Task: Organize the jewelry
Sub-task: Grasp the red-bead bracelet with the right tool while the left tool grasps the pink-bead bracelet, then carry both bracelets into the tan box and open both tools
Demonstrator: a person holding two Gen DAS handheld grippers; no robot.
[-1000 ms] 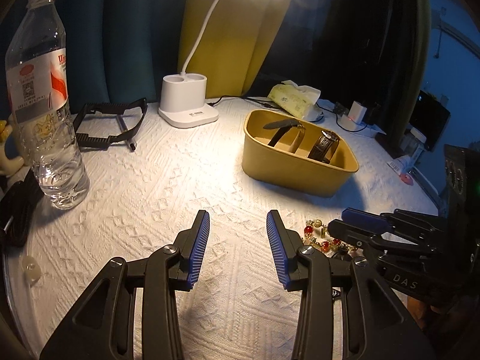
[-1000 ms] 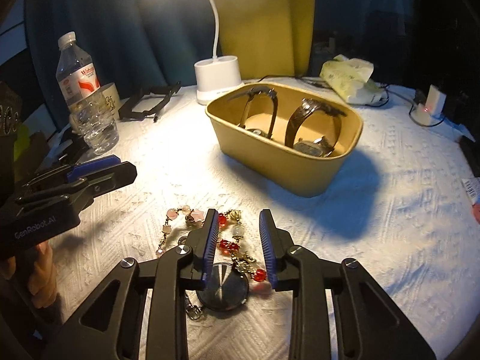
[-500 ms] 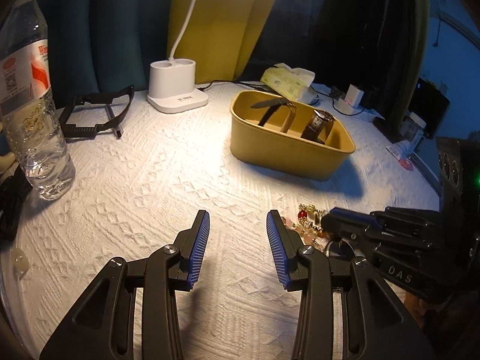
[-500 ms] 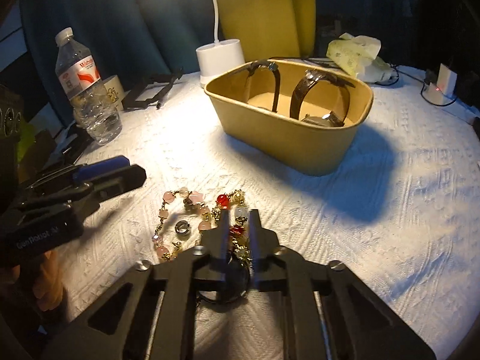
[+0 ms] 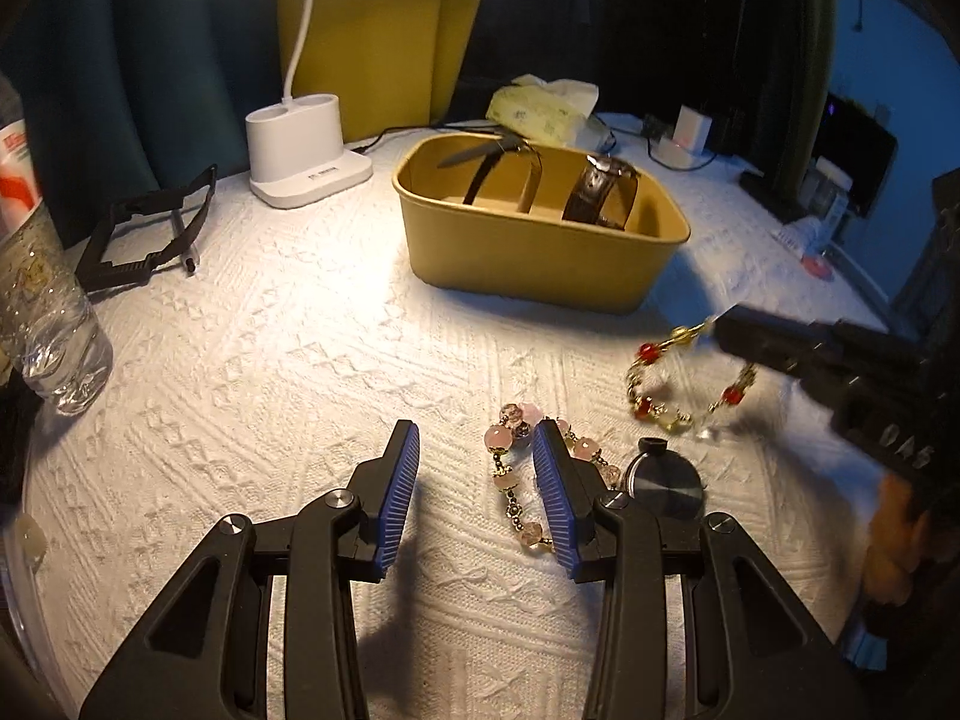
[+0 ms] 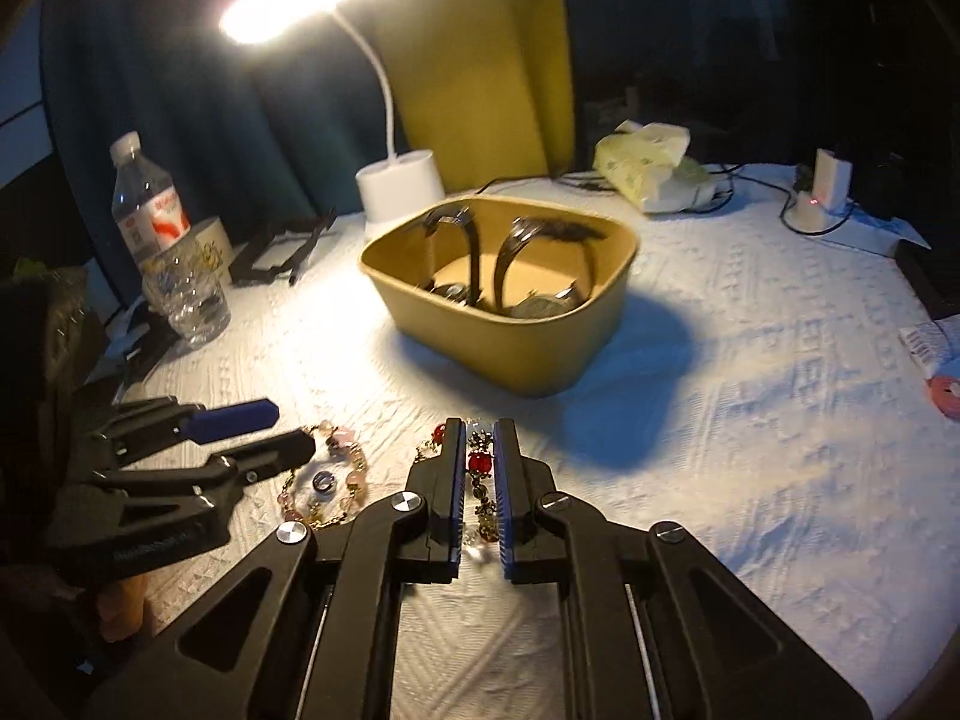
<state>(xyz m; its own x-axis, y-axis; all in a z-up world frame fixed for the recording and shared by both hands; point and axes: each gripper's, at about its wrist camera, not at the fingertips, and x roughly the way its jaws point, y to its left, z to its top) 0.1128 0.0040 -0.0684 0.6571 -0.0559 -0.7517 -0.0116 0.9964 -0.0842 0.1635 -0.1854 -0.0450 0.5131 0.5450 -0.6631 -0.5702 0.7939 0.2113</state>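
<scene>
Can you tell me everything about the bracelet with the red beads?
The red bead bracelet is a loop of shiny red and pale beads joined by gold-coloured links. The right gripper is shut on it and holds it up, so most of it hangs above the white textured cloth. It dangles in front of the yellow box, beside the pink bead bracelet. It looks blurred.

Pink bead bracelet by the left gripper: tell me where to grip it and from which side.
Take the pink bead bracelet on its near-left arc, likely easiest from straight above with the open left gripper, one finger inside the loop and one outside. It lies flat on the white cloth, so a side approach finds no edge. Avoid its right side, which lies close beside the round metal case.
</scene>
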